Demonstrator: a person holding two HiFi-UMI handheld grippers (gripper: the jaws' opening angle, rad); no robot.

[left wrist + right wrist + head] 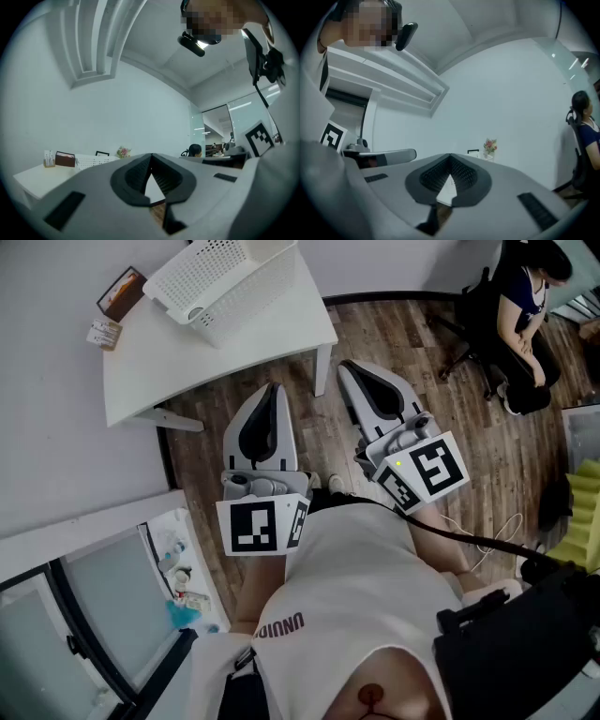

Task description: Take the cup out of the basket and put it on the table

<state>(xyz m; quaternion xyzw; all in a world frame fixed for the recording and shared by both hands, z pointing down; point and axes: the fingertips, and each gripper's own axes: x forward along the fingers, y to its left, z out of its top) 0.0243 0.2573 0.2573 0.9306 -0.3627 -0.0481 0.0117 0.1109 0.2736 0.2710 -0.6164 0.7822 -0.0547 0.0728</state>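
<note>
A white perforated basket [225, 277] stands on the white table [272, 338] at the top of the head view. A small pale round shape [195, 313] at its near-left corner may be the cup; I cannot tell for sure. My left gripper [273, 387] and right gripper [348, 366] are held close to the person's body over the wooden floor, short of the table. Both are shut with nothing between their jaws. In the left gripper view the left gripper [151, 155] points toward the basket [91, 161]. The right gripper [450, 155] points at a white wall.
A brown box [120, 292] and a small carton [103, 333] sit at the table's left end. A person sits in an office chair [525, 306] at the far right. A glass partition [103, 587] lies at the lower left, with black gear [525, 643] at the lower right.
</note>
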